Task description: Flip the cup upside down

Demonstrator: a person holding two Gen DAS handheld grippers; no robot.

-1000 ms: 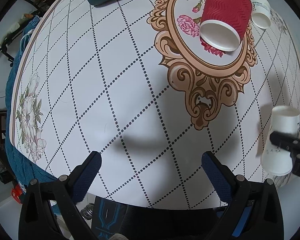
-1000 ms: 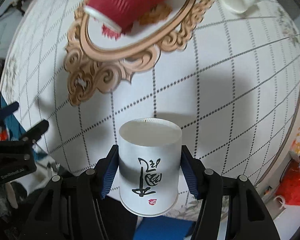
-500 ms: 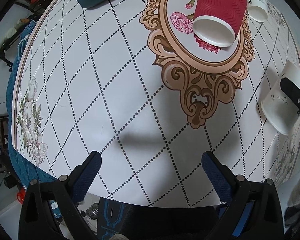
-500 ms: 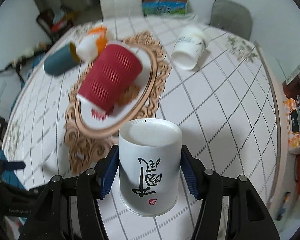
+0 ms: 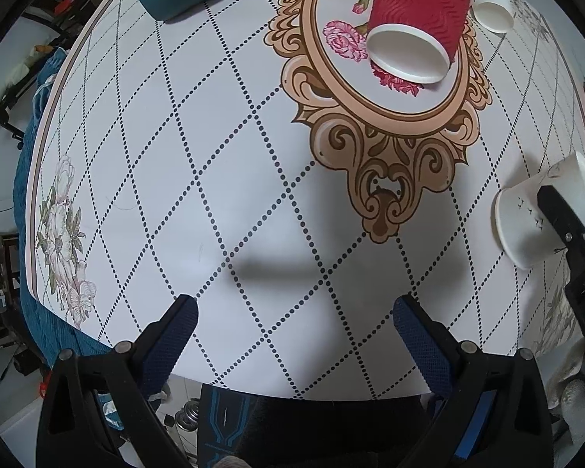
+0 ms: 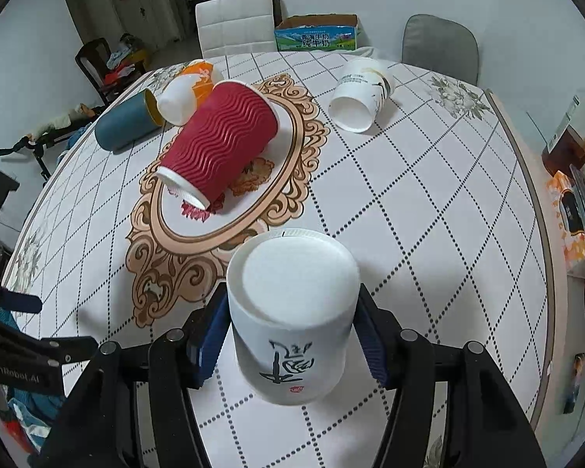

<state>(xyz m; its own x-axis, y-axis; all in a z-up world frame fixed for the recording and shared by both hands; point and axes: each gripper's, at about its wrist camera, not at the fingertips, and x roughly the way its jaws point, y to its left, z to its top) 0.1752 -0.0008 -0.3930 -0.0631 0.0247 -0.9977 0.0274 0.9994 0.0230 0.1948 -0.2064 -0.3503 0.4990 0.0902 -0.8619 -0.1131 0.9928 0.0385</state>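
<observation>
The right gripper (image 6: 294, 335) has its jaws closed against the two sides of the white cup (image 6: 292, 312), which carries black brush lettering and a small red seal. The cup hangs above the table (image 6: 429, 202) near its 6 o'clock edge in the right wrist view. Its closed base faces forward and up toward the camera's 12 o'clock, and its rim points back toward 6 o'clock, so the long axis runs along the fingers, tilted. In the left wrist view the same cup (image 5: 542, 214) shows at 3 o'clock, lying slanted with its rim toward 8 o'clock.

The left gripper (image 5: 292, 335) hovers over the near table edge with its jaws spread wide and nothing between them.

Bare checked cloth lies under and to the right of the held cup, out to the curved table rim at 3 o'clock. Toward 11 o'clock a red ribbed cup (image 6: 218, 144) lies on its side on the ornate medallion (image 6: 292, 156), well apart. Farther off lie a teal cup (image 6: 126, 123), an orange and white cup (image 6: 187, 93), and another white cup (image 6: 358, 95) at 1 o'clock.
</observation>
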